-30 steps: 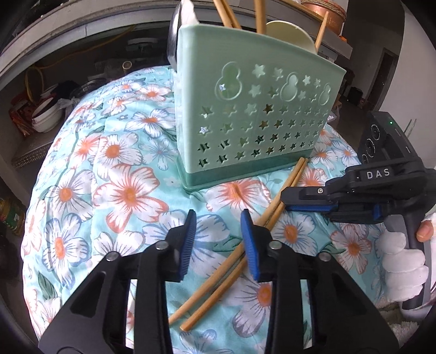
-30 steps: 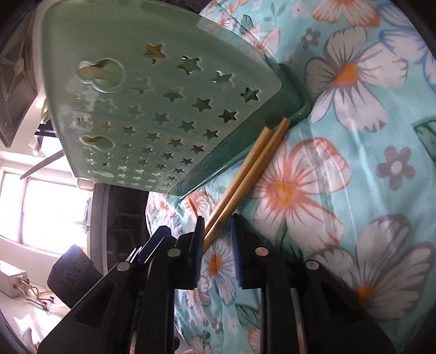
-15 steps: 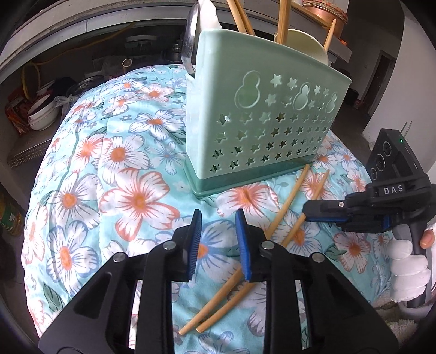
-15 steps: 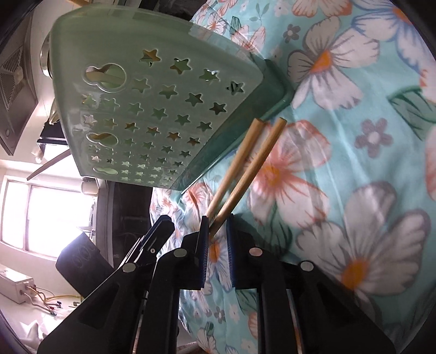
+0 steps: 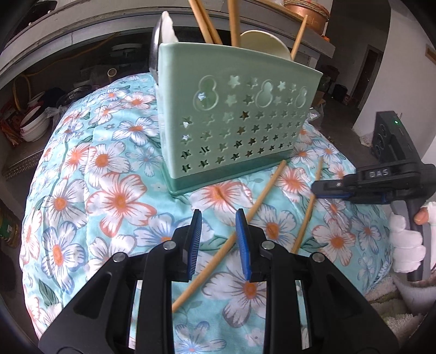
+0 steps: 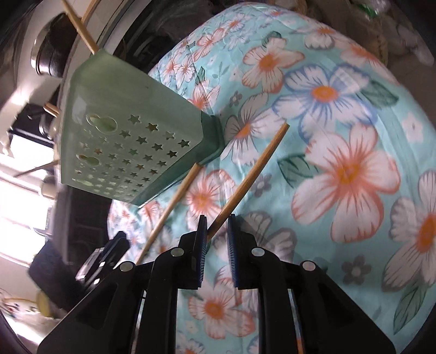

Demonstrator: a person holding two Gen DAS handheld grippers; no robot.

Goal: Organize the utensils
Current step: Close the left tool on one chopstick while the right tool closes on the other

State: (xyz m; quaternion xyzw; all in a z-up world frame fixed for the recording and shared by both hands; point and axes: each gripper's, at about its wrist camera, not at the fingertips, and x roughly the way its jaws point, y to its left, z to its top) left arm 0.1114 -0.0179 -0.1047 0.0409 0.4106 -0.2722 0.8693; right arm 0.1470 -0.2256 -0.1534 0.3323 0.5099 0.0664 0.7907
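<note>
Mint-green star-perforated plastic utensil caddy [image 5: 234, 130] as landmark. Right gripper [image 6: 216, 231] jaws opening slightly, one bamboo chopstick [image 6: 245, 182] between pads, probably bound for caddy. Second bamboo chopstick [image 5: 231, 239] lies against caddy base. Left gripper [image 5: 218, 234] narrow, empty, beside it.

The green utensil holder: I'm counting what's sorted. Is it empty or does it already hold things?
Not empty. The green utensil holder has several chopsticks and a pale spoon sticking out of its top.
</note>
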